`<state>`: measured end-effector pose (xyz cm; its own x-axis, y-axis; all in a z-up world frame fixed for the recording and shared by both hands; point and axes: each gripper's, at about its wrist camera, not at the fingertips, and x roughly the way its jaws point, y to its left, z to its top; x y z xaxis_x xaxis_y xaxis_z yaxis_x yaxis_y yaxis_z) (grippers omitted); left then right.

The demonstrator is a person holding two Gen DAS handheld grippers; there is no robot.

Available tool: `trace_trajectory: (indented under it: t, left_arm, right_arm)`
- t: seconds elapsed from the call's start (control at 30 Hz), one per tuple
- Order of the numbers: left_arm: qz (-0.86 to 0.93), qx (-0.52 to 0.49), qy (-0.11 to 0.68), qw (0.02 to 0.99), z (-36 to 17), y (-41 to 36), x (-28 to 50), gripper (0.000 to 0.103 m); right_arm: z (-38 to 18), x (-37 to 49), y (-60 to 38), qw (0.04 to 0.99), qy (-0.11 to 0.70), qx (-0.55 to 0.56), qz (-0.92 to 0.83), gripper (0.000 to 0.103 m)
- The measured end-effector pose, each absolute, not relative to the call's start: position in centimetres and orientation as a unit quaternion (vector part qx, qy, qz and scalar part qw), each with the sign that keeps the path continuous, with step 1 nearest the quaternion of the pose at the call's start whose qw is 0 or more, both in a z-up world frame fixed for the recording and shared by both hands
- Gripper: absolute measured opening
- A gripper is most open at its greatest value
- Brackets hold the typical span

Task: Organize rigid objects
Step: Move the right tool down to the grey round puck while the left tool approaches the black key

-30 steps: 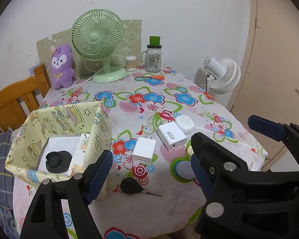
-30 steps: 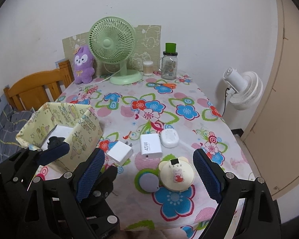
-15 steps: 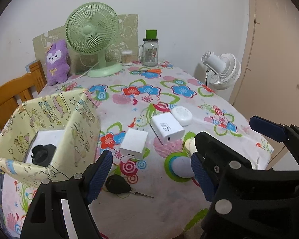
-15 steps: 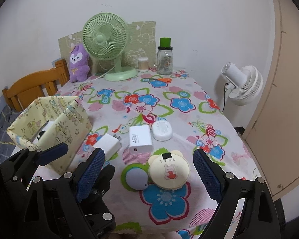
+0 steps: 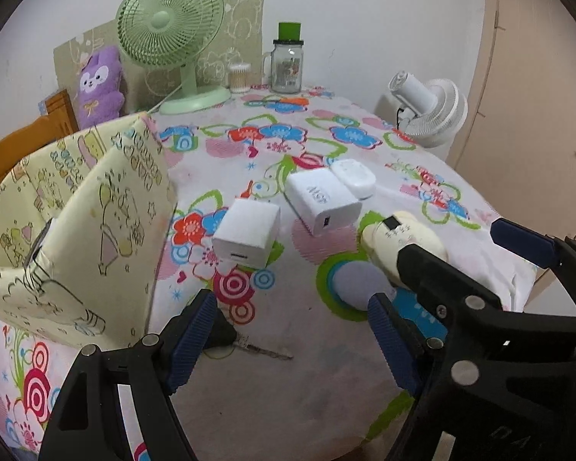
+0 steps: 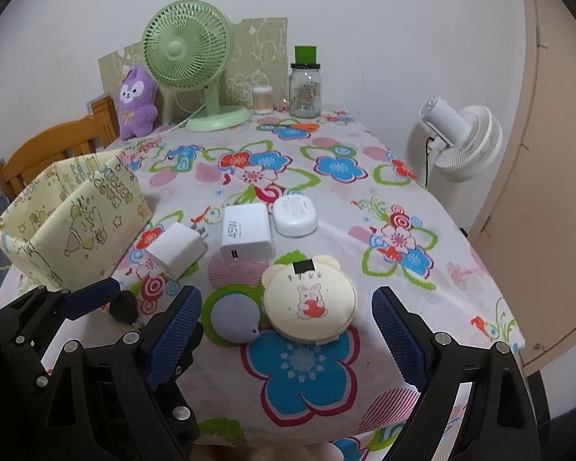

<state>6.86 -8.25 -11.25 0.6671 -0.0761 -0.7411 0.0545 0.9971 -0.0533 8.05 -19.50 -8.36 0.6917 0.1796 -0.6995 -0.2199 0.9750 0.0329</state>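
Both grippers are coming down closer over the table (image 6: 422,230), jaws wide and empty: left gripper (image 5: 288,340) nearing the car key (image 5: 220,332), right gripper (image 6: 288,336) framing the bear-shaped case (image 6: 309,301); storage box (image 6: 69,223) waiting left.

Your tablecloth (image 6: 422,207) is white, printed with blue, red and pink flowers and green outlines. The fabric storage box (image 6: 76,226) is pale yellow with cartoon drawings. You have two plain white chargers (image 6: 245,230), a cream bear-shaped case (image 6: 311,303) bearing a pink rabbit, a lavender round puck (image 6: 236,320), and a black key fob (image 5: 220,332).
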Motion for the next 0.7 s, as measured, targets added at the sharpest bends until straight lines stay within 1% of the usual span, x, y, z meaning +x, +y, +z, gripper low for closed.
trace_trajectory:
  t: [0.33, 0.4, 0.7]
  left_arm:
    - [-0.035, -0.011, 0.397, 0.917, -11.8, -7.6, 6.0, 0.083]
    - [-0.036, -0.007, 0.400, 0.916, -12.2, -7.7, 6.0, 0.083]
    - [-0.016, -0.001, 0.408, 0.913, -13.3, -7.1, 6.6, 0.082]
  right_arm:
    - [-9.1, 7.8, -19.5, 0.919, 0.377, -0.027, 0.113, 0.092]
    - [-9.5, 7.8, -19.5, 0.918, 0.378, -0.029, 0.115, 0.089]
    - [-11.3, 8.7, -18.9, 0.907, 0.401, -0.020, 0.127, 0.085]
